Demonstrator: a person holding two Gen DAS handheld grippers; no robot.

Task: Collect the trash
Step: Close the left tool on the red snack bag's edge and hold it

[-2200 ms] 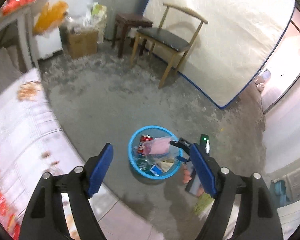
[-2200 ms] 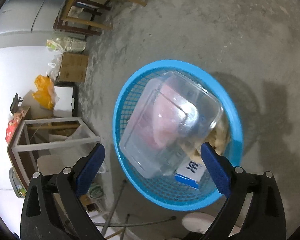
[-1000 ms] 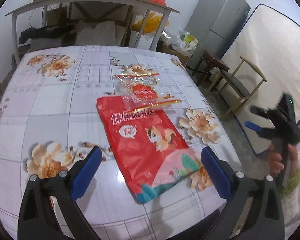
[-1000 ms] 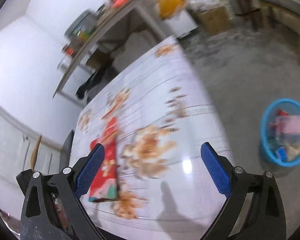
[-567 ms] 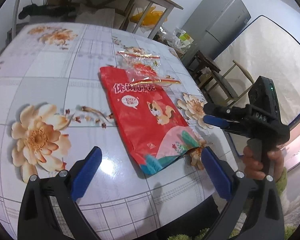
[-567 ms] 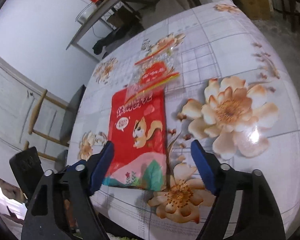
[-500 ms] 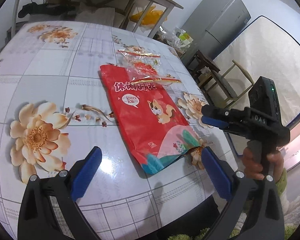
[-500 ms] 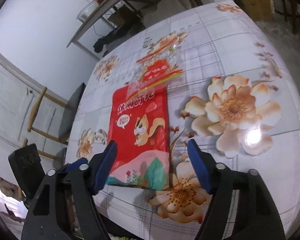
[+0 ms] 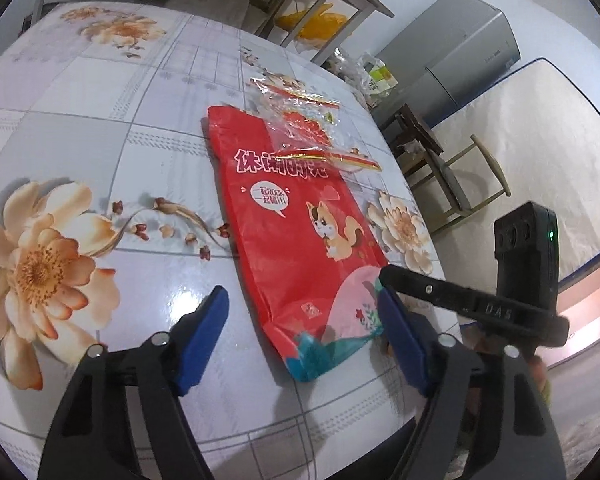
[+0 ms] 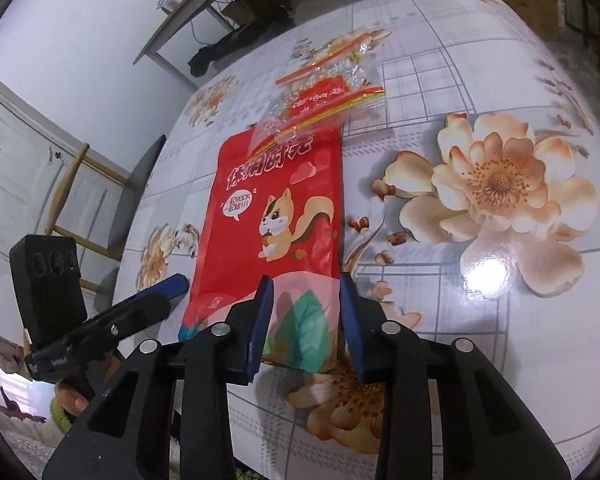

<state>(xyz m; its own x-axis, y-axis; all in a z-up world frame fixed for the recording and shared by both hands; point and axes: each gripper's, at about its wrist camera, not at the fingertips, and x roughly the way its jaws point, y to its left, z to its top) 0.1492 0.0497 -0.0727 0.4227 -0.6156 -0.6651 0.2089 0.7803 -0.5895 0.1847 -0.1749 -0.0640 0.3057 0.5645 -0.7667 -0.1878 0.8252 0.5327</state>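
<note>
Table (image 10: 480,80) slick: right gripper (image 10: 306,320) closing astride flat pouch (image 10: 276,208), unclamped; left gripper (image 9: 304,340) apart; pouch may slide.

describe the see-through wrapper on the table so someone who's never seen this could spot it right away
Start at the flower-print table and find the big red squirrel pouch lying flat on it. The clear wrapper lies across that pouch's far end, crinkly and see-through with red and gold strips, while the pouch is opaque.
</note>
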